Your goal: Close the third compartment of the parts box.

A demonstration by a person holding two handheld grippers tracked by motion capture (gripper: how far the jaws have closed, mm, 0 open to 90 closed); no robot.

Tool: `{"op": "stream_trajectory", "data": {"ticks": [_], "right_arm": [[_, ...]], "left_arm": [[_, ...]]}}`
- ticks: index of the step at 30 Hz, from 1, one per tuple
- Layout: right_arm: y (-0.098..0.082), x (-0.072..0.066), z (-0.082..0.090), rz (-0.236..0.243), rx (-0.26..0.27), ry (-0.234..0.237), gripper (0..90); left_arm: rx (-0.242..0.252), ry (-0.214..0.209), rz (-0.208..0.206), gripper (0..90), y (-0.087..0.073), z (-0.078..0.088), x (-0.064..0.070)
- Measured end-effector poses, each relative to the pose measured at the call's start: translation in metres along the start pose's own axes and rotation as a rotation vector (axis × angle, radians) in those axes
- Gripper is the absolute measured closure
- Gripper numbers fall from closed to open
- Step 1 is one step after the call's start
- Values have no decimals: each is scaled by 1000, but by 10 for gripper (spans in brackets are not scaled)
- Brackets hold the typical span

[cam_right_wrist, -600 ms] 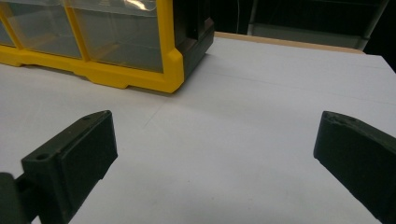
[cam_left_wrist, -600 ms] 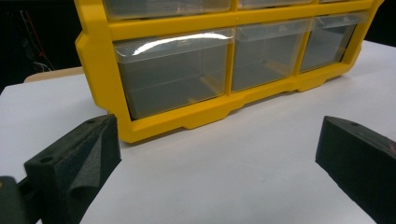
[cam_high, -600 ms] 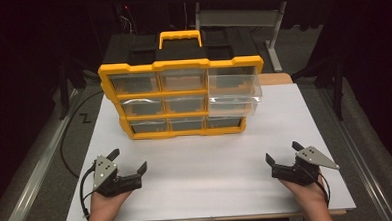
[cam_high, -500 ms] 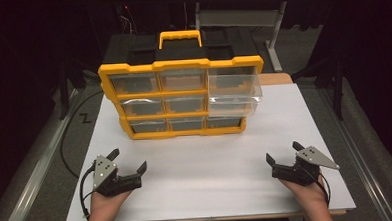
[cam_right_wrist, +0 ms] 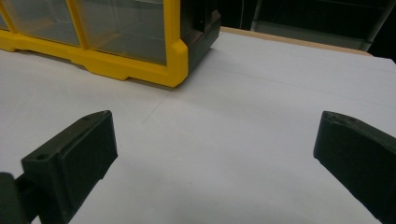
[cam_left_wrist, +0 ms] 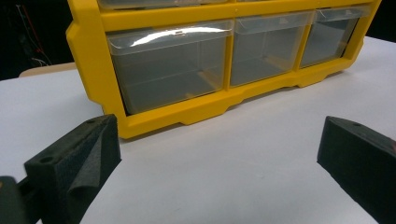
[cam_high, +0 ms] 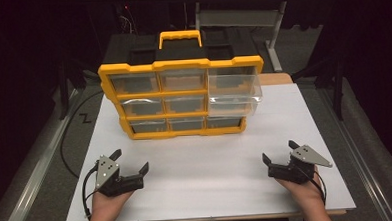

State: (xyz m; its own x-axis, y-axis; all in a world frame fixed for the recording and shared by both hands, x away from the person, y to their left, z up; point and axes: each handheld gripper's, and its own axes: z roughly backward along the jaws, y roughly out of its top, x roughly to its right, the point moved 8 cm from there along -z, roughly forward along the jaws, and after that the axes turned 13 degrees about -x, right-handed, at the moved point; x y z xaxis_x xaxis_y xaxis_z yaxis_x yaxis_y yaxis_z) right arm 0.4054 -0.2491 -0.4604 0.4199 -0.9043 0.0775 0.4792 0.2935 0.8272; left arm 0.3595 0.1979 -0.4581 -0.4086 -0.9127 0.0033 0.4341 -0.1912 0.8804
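Note:
A yellow organizer (cam_high: pixel 183 98) with clear drawers and a yellow carry handle stands upright at the back of the white table (cam_high: pixel 206 155). Its top right drawer (cam_high: pixel 233 86) and middle right drawer (cam_high: pixel 231 106) are pulled partly out. My left gripper (cam_high: pixel 131 161) rests open near the front left of the table, held by a hand. My right gripper (cam_high: pixel 280 152) rests open near the front right. The left gripper view looks at the organizer's bottom drawer row (cam_left_wrist: pixel 187 70) between wide-apart jaws. The right gripper view catches the organizer's lower right corner (cam_right_wrist: pixel 173 65).
A black cable (cam_high: pixel 65 146) runs along the table's left edge. A metal rail (cam_high: pixel 32 197) lies at the far left. A wooden edge (cam_high: pixel 275 79) shows behind the organizer at the right. Dark stands and a frame sit behind the table.

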Motion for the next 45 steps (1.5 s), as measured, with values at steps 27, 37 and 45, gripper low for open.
{"op": "stream_trajectory", "data": {"ticks": [27, 37, 45], "right_arm": [[22, -53, -13, 52, 30, 57, 9], [32, -71, -15, 63, 55, 80, 9], [37, -86, -21, 71, 55, 103, 9]], "left_arm": [[-2, -10, 4, 4, 0, -2, 1], [-6, -15, -2, 4, -1, -3, 2], [-7, -13, 0, 4, -1, -3, 3]]}}
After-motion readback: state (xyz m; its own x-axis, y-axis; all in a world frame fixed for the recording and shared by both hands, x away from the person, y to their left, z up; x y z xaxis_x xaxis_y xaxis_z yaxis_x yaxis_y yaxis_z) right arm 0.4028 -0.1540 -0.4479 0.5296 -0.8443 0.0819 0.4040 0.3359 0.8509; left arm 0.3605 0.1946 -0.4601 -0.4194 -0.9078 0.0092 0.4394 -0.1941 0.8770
